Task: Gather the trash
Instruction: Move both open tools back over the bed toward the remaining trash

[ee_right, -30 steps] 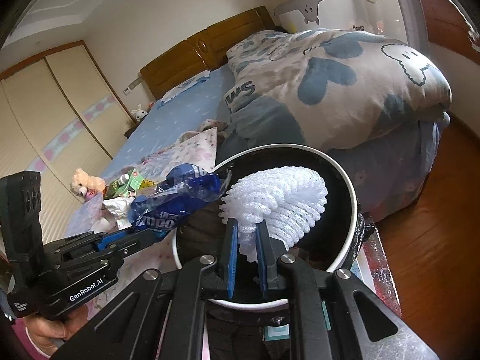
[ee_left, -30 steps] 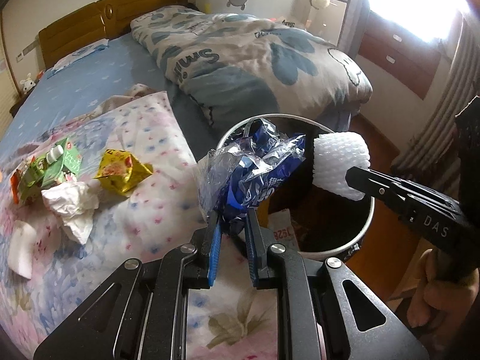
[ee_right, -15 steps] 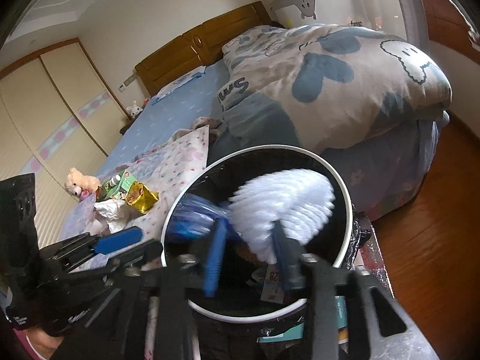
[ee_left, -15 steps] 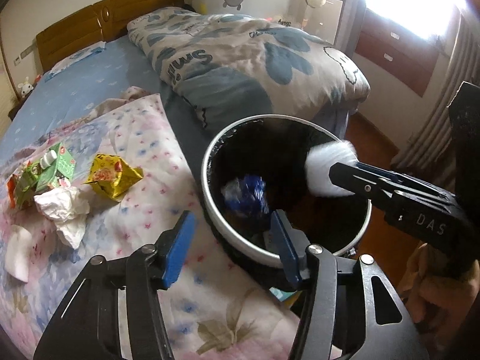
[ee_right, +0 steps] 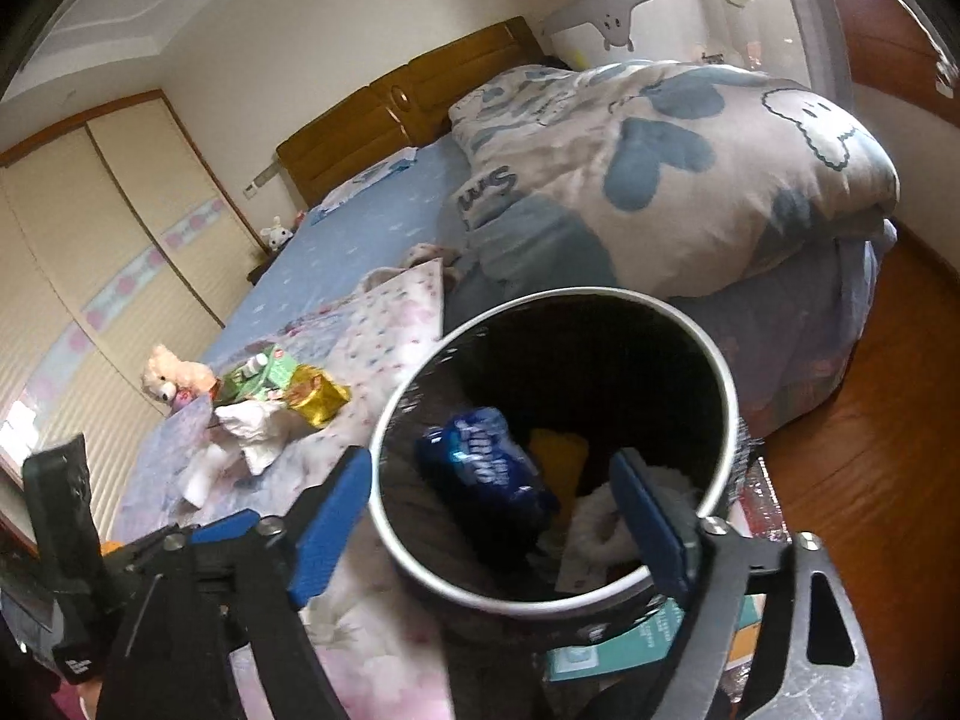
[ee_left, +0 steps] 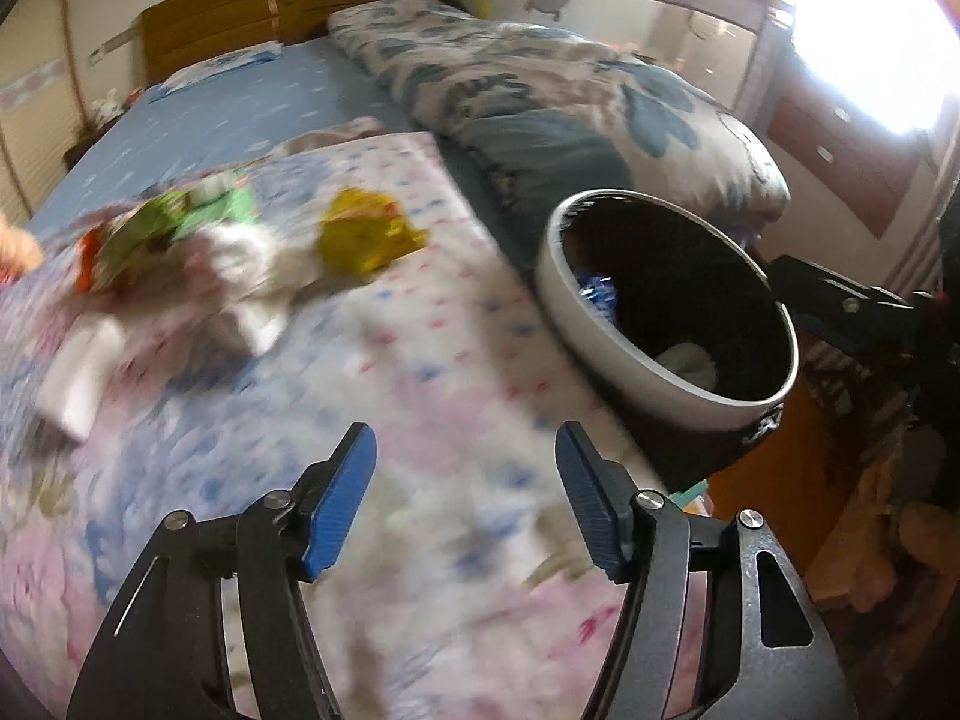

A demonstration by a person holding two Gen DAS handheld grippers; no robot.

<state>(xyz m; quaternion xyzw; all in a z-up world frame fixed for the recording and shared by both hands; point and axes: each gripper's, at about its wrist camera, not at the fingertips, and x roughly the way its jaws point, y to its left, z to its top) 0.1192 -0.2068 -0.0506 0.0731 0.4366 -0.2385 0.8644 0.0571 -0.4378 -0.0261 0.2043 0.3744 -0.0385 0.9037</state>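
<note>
A round black trash bin with a white rim [ee_left: 600, 324] [ee_right: 729, 402] stands beside the bed. Inside it lie a blue snack bag [ee_right: 486, 468] [ee_left: 597, 291] and a white foam net [ee_right: 606, 531] [ee_left: 690, 360]. My left gripper [ee_left: 465, 507] is open and empty above the floral blanket, left of the bin. My right gripper [ee_right: 489, 525] is open and empty over the bin's mouth. On the blanket lie a yellow wrapper [ee_left: 366, 234] [ee_right: 315, 399], a green carton [ee_left: 198, 213] [ee_right: 261, 372] and crumpled white tissues [ee_left: 246, 282] [ee_right: 252, 429].
A folded grey and blue duvet [ee_left: 558, 96] [ee_right: 660, 168] lies on the bed behind the bin. A teddy bear [ee_right: 171, 378] sits at the bed's left edge. Wooden floor [ee_right: 870, 420] runs to the right. A teal box [ee_right: 612, 648] lies under the bin.
Both grippers opened and dropped the blue bag and the white foam net into the bin. The left gripper has swung left over the blanket, away from the bin.
</note>
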